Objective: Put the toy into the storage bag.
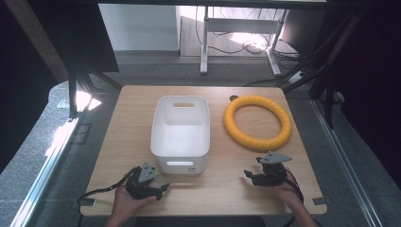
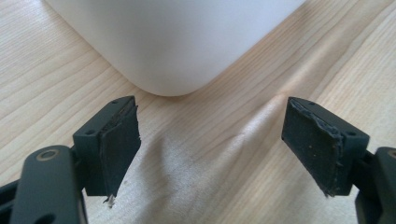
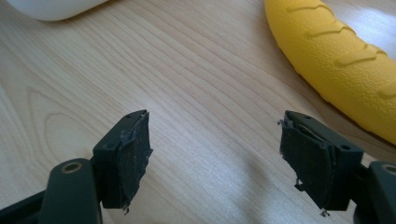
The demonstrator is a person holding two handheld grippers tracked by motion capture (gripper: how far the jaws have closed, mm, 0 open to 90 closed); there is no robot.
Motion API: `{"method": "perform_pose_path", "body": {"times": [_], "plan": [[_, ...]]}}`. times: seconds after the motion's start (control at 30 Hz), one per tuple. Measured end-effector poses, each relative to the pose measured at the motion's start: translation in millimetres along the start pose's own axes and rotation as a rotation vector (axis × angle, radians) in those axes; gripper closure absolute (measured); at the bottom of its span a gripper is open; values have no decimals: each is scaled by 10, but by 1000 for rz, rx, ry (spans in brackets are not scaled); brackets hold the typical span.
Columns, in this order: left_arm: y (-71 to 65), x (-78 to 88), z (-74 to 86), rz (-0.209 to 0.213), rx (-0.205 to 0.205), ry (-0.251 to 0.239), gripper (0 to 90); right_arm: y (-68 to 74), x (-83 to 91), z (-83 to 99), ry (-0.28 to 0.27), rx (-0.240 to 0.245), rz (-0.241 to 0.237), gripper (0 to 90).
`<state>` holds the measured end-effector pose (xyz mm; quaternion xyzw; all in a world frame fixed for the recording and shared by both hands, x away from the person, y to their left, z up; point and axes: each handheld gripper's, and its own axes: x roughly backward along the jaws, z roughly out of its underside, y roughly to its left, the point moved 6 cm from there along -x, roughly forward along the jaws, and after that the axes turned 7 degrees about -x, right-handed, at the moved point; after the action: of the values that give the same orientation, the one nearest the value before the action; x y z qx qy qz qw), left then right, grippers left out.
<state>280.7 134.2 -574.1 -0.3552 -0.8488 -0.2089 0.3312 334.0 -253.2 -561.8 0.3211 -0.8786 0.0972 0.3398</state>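
Note:
A yellow ring [image 1: 257,122] lies flat on the wooden table [image 1: 222,189], right of a white plastic bin [image 1: 181,133]. My left gripper [image 1: 164,187] rests near the front edge, just below the bin's near left corner, held by a hand. In the left gripper view its gripper [image 2: 212,149] stands open, bare wood between the pads and the bin's rounded corner [image 2: 173,46] ahead. My right gripper [image 1: 247,176] sits at the front right, below the ring. Its jaws [image 3: 219,158] are wide apart with nothing in them; the ring [image 3: 336,60] curves past at the upper right.
The bin is empty, with a handle slot in its near and far walls. Beyond the table's far edge lie grey carpet, white desk legs [image 1: 204,42] and cables. Black frame posts [image 1: 73,80] stand at the left and right sides.

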Motion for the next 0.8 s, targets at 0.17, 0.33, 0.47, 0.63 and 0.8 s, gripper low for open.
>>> {"method": "perform_pose_path", "body": {"times": [0.17, 0.33, 0.47, 0.63, 0.8], "plan": [[-20, 1, 5, 15, 0, 4, 192, 35, 43, -14, -17, -4, 0, 233], [-35, 1, 11, 22, 9, 9, 190, 70, 35, -44, -15, 14, -34, 224], [-67, -26, 30, 34, 11, 28, 187, 49, 37, -56, -18, 6, -54, 232], [-62, -25, 22, 35, 21, 26, 186, 38, 56, -64, -17, 30, -49, 240], [-71, -27, 33, 42, 14, 37, 186, 74, 64, -77, -7, 54, -64, 252]]}}
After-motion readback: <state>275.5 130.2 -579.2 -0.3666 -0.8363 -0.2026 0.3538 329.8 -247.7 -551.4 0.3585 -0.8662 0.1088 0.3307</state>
